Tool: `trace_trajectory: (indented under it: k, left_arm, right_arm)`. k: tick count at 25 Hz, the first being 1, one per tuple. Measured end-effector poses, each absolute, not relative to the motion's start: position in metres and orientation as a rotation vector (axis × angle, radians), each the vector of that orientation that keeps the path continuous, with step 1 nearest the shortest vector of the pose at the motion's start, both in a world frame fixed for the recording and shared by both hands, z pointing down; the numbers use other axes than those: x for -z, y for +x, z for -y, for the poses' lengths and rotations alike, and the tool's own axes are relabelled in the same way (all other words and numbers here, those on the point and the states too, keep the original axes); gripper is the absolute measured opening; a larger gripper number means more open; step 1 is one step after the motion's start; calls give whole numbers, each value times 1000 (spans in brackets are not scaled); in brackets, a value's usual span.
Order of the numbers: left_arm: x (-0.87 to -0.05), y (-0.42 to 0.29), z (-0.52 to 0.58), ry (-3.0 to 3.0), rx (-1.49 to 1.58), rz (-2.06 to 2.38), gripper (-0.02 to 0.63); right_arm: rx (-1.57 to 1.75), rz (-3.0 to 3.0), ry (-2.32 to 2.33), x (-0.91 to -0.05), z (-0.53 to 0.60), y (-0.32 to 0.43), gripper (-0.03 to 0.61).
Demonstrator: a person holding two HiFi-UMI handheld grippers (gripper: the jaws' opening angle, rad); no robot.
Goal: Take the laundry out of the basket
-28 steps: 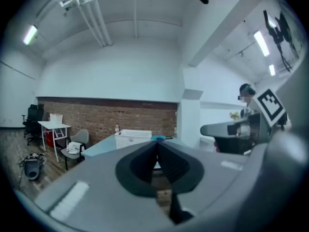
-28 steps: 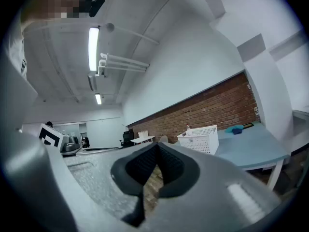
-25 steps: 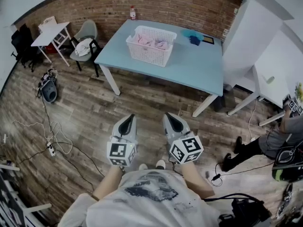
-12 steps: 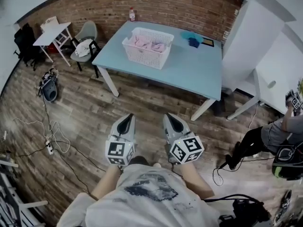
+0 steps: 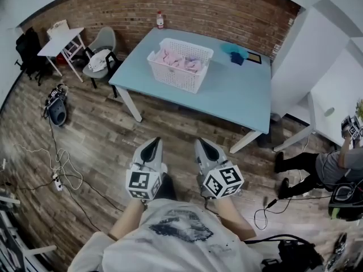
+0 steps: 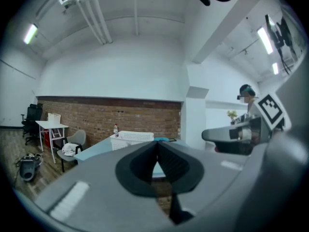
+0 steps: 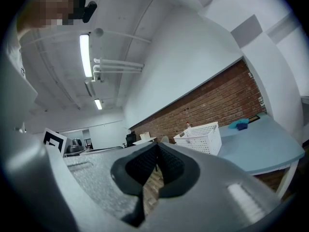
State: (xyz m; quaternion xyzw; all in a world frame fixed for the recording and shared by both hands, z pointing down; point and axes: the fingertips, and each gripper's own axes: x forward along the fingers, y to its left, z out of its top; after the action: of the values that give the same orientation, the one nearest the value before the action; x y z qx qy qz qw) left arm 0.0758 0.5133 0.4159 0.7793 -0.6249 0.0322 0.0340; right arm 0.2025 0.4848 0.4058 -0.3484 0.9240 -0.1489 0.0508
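A white lattice laundry basket [image 5: 180, 64] with pink and pale clothes [image 5: 180, 60] inside stands on the far left part of a light blue table [image 5: 227, 95]. The basket [image 6: 131, 137] also shows far off in the left gripper view, and the basket [image 7: 200, 137] in the right gripper view. Both grippers are held level over the wooden floor, well short of the table. My left gripper [image 5: 153, 142] is shut with nothing in it. My right gripper [image 5: 202, 142] is shut and empty too, side by side with the left.
A blue cloth [image 5: 234, 52] and a dark frame [image 5: 253, 57] lie at the table's far right, a bottle [image 5: 160, 19] at its far edge. A grey chair [image 5: 101, 55], a white side table [image 5: 59, 40], floor cables [image 5: 62, 163] and a vacuum [image 5: 57, 106] stand left. A seated person [image 5: 334, 163] and white furniture [image 5: 309, 55] are right.
Both grippers and the head have moved forward towards the table; the table and basket sit slightly nearer and shifted in the head view. The jaws stayed shut.
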Motion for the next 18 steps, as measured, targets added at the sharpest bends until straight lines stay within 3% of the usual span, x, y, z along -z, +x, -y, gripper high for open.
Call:
trace_trajectory:
  k: [18]
  left_arm:
    - [-420, -78, -289, 2439, -136, 1803, -8]
  right_arm:
    - [526, -2770, -1214, -411, -267, 55, -3]
